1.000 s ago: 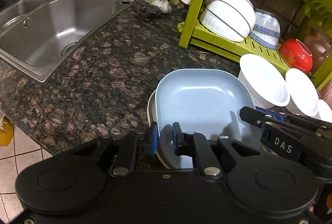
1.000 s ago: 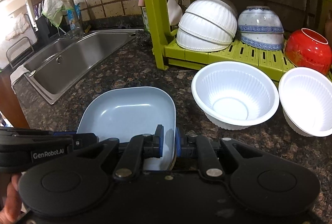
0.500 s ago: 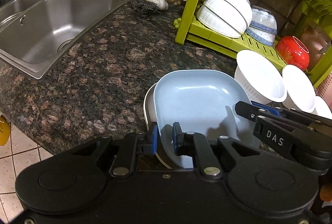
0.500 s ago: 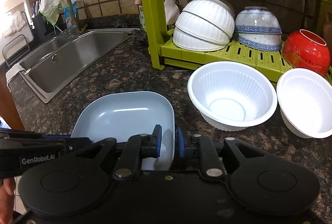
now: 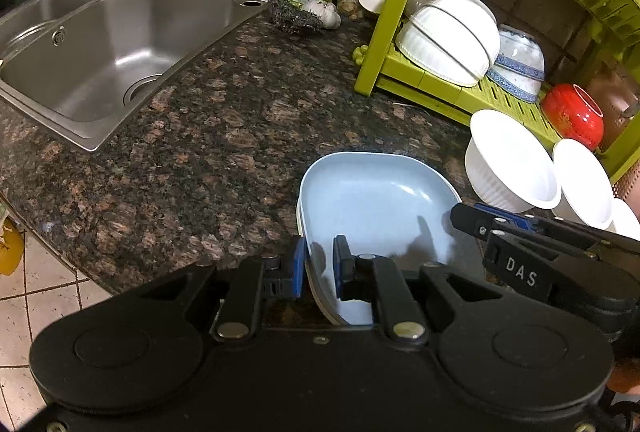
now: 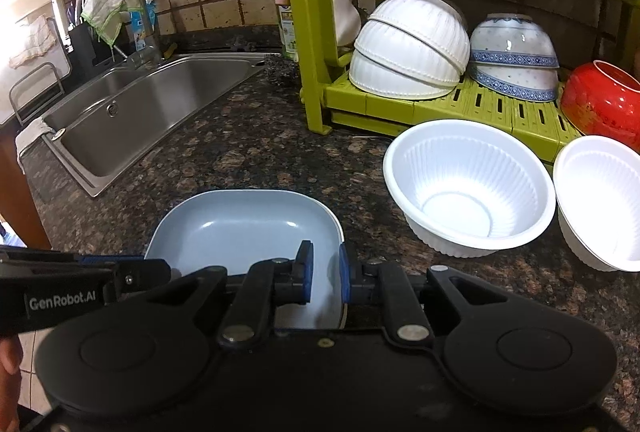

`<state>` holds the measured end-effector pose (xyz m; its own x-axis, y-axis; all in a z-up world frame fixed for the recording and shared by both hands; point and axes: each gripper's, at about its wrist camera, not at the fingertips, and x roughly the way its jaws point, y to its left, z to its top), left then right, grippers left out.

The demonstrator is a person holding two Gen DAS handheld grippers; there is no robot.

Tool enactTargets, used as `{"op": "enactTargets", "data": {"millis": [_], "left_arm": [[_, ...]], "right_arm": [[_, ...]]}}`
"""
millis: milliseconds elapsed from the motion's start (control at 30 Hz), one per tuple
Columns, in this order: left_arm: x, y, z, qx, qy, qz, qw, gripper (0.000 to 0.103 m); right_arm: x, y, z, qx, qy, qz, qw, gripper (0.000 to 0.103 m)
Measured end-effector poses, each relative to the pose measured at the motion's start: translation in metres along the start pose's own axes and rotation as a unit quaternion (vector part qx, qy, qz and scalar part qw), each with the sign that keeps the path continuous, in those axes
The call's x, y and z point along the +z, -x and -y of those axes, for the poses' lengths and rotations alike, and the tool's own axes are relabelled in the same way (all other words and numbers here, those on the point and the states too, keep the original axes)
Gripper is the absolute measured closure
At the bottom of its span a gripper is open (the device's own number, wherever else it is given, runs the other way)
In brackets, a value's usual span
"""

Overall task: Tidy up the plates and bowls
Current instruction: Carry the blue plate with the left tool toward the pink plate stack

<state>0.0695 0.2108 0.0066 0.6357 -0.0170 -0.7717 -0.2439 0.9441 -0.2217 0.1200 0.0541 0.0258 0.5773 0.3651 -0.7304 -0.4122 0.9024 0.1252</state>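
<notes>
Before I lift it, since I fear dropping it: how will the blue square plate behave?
The blue plate looks stiff, so it probably won't flex. Its glossy rim may slip between the fingers. Held at opposite edges, it should stay level.

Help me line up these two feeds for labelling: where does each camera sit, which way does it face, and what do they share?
Left wrist: sits on the left gripper, facing across the counter toward the sink and green rack; its own fingers straddle the blue plate's left rim, with the other gripper at right.
Right wrist: sits on the right gripper, facing the rack; fingers straddle the plate's right rim, and a hand shows lower left.
Shared: plate, sink, rack, white bowl.
</notes>
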Motion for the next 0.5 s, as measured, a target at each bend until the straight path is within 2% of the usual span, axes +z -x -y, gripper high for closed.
{"op": "enactTargets", "data": {"millis": [500], "left_arm": [[0.000,-0.015,-0.006,0.006,0.007,-0.028,0.9996,0.083]], "right_arm": [[-0.003,0.007,0.000,0.003,-0.006,0.006,1.000,0.087]]}}
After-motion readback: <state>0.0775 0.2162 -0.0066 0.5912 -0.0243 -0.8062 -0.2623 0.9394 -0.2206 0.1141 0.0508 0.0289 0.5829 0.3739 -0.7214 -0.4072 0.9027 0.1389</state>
